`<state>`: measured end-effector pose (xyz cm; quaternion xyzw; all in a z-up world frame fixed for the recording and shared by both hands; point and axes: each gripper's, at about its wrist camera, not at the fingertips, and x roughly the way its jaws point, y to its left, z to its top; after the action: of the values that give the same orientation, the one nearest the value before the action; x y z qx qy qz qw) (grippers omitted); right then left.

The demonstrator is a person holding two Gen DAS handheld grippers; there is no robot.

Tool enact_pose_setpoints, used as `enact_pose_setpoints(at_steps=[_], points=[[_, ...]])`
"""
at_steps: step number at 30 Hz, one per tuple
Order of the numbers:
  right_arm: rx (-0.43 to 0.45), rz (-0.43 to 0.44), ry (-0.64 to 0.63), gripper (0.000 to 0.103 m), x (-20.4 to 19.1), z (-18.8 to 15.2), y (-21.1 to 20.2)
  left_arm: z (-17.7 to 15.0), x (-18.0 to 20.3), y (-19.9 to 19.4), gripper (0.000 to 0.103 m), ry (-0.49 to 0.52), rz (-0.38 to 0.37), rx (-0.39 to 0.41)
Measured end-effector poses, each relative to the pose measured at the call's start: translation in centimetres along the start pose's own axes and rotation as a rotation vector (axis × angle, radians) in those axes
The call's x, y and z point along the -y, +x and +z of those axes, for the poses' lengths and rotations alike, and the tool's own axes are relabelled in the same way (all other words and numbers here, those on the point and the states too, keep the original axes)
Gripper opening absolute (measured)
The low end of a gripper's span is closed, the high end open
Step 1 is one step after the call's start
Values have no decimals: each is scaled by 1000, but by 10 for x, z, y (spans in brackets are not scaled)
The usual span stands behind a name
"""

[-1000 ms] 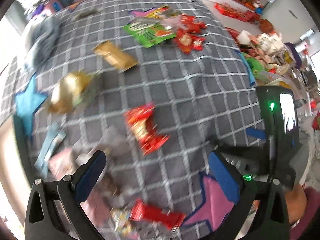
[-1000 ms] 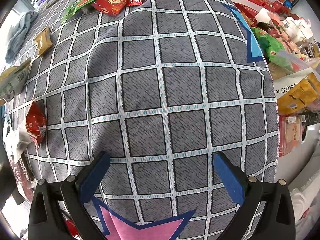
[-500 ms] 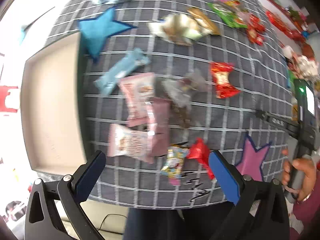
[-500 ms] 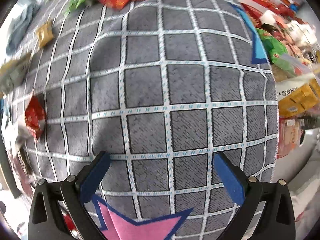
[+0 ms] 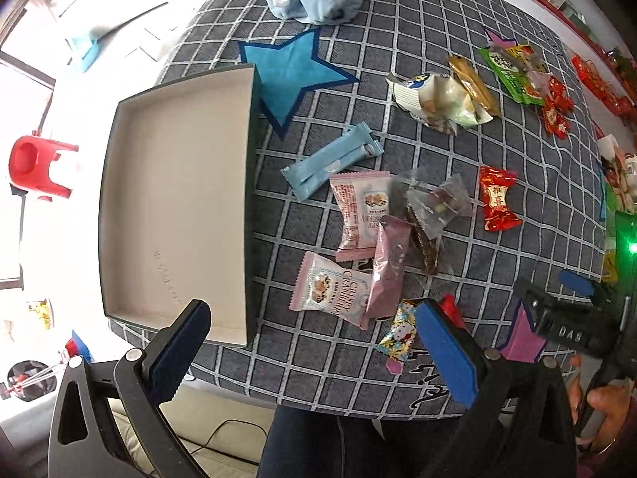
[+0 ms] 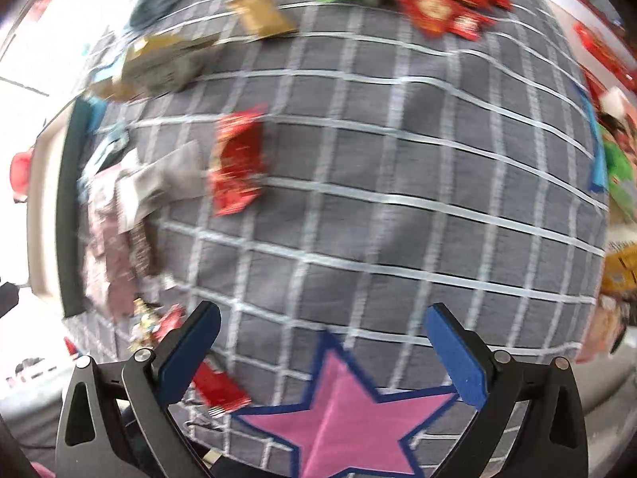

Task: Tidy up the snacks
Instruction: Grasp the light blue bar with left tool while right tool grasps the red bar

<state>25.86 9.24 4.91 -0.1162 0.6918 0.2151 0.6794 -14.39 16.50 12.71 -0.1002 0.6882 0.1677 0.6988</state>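
both grippers' jaws wide apart above the tablecloth (image 5: 418,79)

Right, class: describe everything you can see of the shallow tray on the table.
The tray is shallow and rectangular, with a beige inside, dark outer walls and rounded corners. Nothing lies in it; faint embossed marks show on its floor. It sits flat at the edge of the grey checked tablecloth, its far corner touching the blue star patch. No snack touches it.

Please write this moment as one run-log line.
left gripper: open, empty | right gripper: open, empty | shallow beige tray: no snacks inside
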Motion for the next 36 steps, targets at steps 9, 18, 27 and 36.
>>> enact_pose_setpoints(at_steps=[9, 18, 27, 36], points=[[-9, 64, -110, 103, -73, -35, 17, -1, 0, 16, 103, 37, 43, -47], [-36, -8, -318, 103, -175, -87, 56, 21, 2, 49, 103, 131, 34, -78], [-53, -122, -206, 103, -246, -113, 104, 67, 12, 70, 103, 342, 37, -53], [-83, -112, 175, 103, -241, -119, 118, 94, 24, 100, 103, 487, 14, -42]])
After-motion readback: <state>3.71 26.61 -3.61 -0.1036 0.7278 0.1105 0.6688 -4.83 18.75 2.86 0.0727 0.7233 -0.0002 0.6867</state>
